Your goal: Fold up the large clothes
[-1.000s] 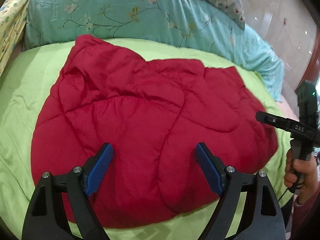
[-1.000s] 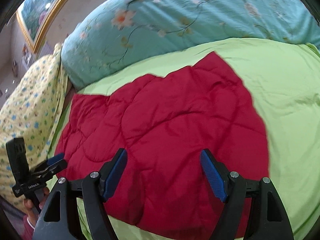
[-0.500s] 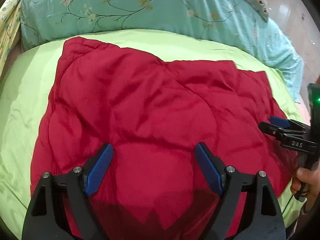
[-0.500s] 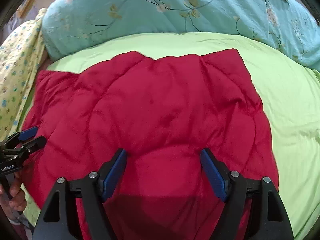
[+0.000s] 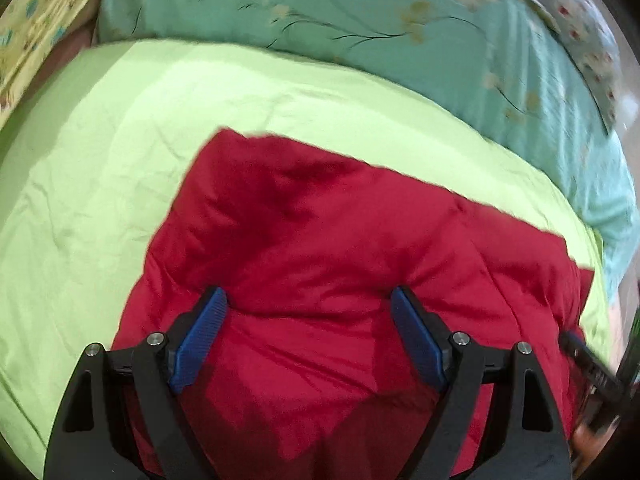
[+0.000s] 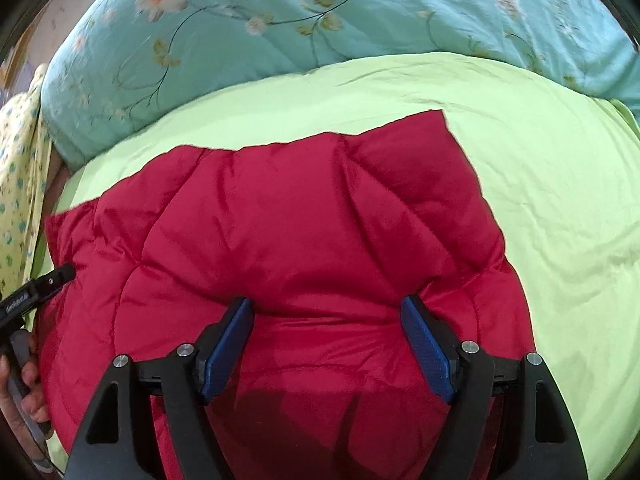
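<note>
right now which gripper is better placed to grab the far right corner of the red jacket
Right. The right gripper hangs open over the right half of the red jacket, with the far right corner ahead of its fingers. The left gripper sits at the jacket's opposite edge.

The jacket point(image 5: 340, 280) lies flat on the bed sheet point(image 5: 100, 180), close to the near edge of the bed. Behind it, past a strip of bare sheet, a quilt point(image 6: 320, 20) is heaped across the far side of the bed. At the left edge of the bed, beside the quilt, hangs another cloth point(image 6: 20, 160).

The left tool point(image 5: 308, 308) is over the jacket's near left part, its two fingers spread wide with jacket fabric bulging between them. The right tool point(image 6: 328, 316) is over the near right part, its fingers likewise spread with fabric between. More bare sheet lies left and right of the jacket.
</note>
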`<state>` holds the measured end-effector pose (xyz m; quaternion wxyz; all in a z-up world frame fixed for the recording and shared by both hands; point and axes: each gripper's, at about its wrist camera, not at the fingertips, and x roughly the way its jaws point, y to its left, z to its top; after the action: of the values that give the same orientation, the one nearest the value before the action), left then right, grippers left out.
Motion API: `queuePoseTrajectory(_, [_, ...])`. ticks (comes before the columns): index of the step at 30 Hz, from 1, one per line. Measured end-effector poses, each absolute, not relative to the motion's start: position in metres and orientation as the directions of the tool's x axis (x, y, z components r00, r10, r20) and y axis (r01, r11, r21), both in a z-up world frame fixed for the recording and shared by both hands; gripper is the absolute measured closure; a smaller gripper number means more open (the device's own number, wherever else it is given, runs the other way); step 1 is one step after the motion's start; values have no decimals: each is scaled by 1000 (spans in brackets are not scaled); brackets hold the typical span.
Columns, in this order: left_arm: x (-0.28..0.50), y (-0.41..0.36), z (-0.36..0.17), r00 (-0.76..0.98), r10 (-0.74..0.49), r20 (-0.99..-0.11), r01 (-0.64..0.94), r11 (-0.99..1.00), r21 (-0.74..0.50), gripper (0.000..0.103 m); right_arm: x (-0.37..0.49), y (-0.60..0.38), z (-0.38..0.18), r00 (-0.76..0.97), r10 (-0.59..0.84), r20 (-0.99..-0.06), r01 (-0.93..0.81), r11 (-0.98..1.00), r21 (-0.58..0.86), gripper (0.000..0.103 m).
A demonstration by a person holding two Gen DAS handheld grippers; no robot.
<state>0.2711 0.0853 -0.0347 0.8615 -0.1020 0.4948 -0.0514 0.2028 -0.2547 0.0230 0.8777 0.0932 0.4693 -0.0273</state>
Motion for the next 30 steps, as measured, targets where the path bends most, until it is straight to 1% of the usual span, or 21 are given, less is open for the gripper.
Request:
queuePoseTrajectory(8, [285,94,-47,485,-206,-850,-68,960,-272,18,199,-282,17,590,57,-805,233,943,237,26])
queuePoseTrajectory(14, [262,107,-34,519,-242,-820,-76,942,-326,18,196,-283,15,594,47,-803,231,946,226,26])
queuePoseTrajectory(17, [237,106,-20,538,-241,-808,-57,946,-320,18,195,-284,13,603,53,-796,222,947,232,26])
queuePoseTrajectory(20, [200,104,0,569,-294,-768,-17,930,-368,18,193,-283,12,606,54,-794,220,947,232,26])
queuePoseTrajectory(23, [166,98,14,587,-322,-743,29,925,-378,18,195,-285,10,604,60,-794,218,947,237,25])
queuePoseTrajectory(28, [125,82,18,551,-380,-743,111,916,-386,18,194,-285,11,605,60,-794,215,948,236,25])
queuePoseTrajectory(30, [120,76,15,520,-421,-744,143,901,-410,18,194,-285,11,607,60,-793,214,948,236,25])
